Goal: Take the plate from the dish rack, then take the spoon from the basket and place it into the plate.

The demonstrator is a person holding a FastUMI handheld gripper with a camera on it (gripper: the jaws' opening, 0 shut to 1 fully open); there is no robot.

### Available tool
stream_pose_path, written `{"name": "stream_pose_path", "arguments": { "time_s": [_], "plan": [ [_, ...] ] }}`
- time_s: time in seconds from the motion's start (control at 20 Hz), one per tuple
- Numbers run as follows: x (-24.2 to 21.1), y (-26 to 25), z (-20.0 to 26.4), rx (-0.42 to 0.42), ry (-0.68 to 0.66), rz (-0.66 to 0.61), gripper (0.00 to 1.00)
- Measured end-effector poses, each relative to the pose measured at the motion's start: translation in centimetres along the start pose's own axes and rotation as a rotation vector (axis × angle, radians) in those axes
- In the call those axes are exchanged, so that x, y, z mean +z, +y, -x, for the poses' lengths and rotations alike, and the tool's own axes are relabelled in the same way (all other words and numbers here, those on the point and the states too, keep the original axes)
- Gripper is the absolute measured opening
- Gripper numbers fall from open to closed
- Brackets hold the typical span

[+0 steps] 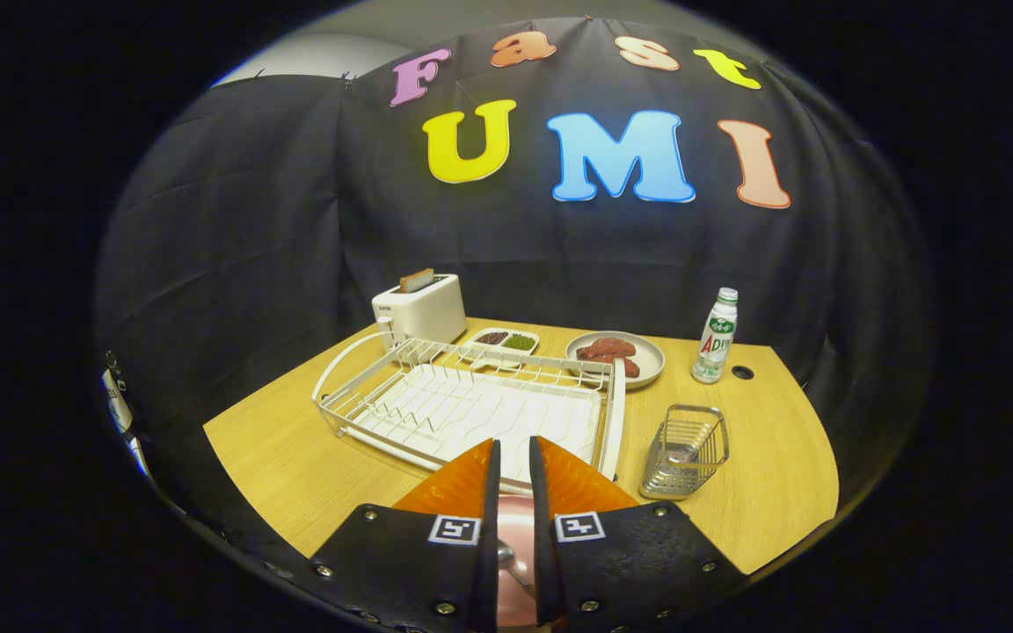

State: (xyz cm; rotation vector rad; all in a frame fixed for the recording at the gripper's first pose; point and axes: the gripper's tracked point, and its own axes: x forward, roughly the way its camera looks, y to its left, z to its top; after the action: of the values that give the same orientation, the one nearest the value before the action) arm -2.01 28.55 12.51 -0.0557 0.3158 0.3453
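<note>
holding my claw (515,457) nearly closed over the pink plate (515,527), i see the spoon (511,558) lying on it; the dish rack (471,404) sits just ahead.

Table (295,457): you have a light wood-grain top with a rounded near edge and 1 small dark hole near its far right.
Dish rack (471,404): white wire rack on a white tray, sitting mid-table, just ahead of your fingers.
Basket (685,450): metal wire basket, standing just right of the rack.
Toaster (419,309): white, at the far left behind the rack.
Divided dish (503,344): white, 2 fillings, 1 dark and 1 green, beside the toaster.
Grey plate (647,352): holds reddish food, right of the divided dish.
Bottle (715,336): upright, far right.
Pink plate (513,527): between your fingers, at the near edge; you cannot tell whether it rests on the table.
</note>
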Motion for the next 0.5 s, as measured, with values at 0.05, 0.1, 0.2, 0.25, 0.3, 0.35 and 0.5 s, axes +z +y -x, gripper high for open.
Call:
{"name": "stream_pose_path", "arguments": {
  "time_s": [0.05, 0.1, 0.2, 0.25, 0.3, 0.35, 0.5],
  "plan": [
    [1.7, -0.8, 0.6, -0.032, -0.044, 0.011, 0.17],
    [3.3, -1.6, 1.2, -0.054, -0.084, 0.018, 0.16],
    [5.5, -2.9, 2.5, -0.091, -0.139, 0.035, 0.16],
    [6.4, -3.6, 3.2, -0.109, -0.163, 0.045, 0.16],
    [7.2, -4.4, 3.8, -0.130, -0.182, 0.049, 0.16],
    [7.8, -5.4, 4.5, -0.152, -0.200, 0.046, 0.16],
    [9.1, -8.4, 6.1, -0.212, -0.241, 0.019, 0.16]
  ]
}}
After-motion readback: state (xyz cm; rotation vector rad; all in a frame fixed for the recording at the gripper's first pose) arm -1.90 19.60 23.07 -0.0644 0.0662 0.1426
